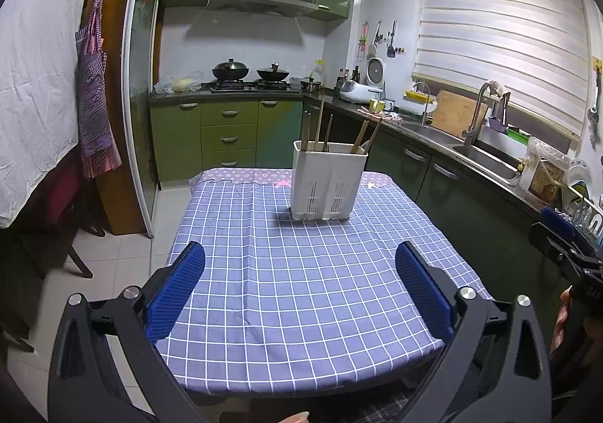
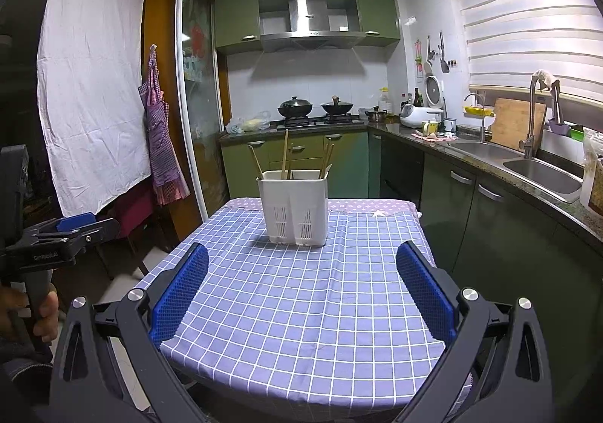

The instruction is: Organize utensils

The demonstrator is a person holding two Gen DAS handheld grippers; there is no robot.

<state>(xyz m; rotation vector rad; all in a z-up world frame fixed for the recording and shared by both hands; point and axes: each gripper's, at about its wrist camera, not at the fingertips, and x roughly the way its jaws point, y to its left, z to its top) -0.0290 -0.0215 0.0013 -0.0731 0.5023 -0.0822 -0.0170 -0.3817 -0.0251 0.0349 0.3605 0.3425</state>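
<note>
A white slotted utensil holder stands upright at the far end of the table with the blue checked cloth. Several wooden chopsticks and utensils stick up out of it. It also shows in the right wrist view, with the chopsticks above it. My left gripper is open and empty over the near half of the table. My right gripper is open and empty, also over the near half. Each gripper shows at the edge of the other's view: right, left.
A kitchen counter with a double sink and green cabinets runs along the right. A stove with two woks is at the back. An apron hangs at the left, above a dark chair.
</note>
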